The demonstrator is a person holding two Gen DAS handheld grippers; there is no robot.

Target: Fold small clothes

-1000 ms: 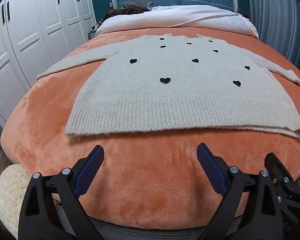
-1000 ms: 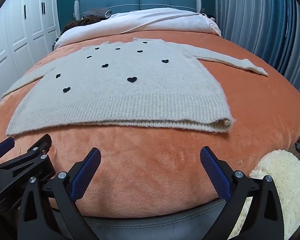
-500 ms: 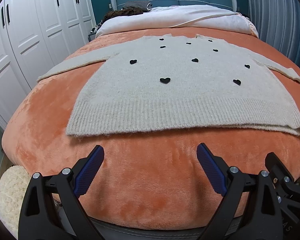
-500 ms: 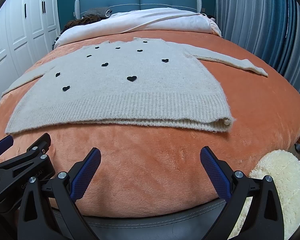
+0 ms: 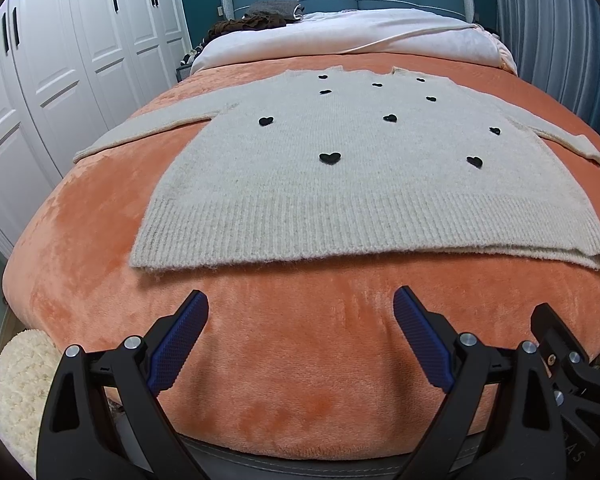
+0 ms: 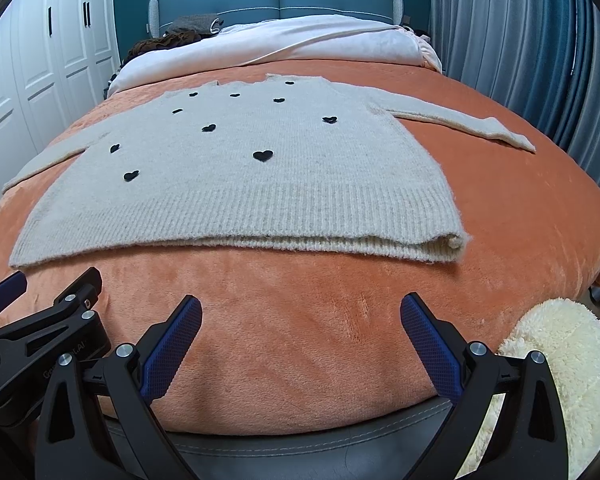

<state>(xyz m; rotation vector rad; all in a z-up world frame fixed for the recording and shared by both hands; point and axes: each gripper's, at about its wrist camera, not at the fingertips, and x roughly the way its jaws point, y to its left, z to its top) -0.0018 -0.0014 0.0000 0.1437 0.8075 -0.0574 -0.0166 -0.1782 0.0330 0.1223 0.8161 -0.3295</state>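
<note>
You are holding the left gripper (image 5: 300,316) with its blue pads spread wide and gripping nothing, hovering over the orange blanket (image 5: 284,344) short of the sweater's ribbed hem. The right gripper (image 6: 300,320) is hanging beside it, equally spread and bare. The beige sweater (image 5: 352,184) with black hearts is lying flat on the blanket beyond both, sleeves stretching outward.

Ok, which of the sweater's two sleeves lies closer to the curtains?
The sleeve on the right, stretched out toward the grey curtains. The other sleeve points the opposite way, toward the white wardrobe.
</note>
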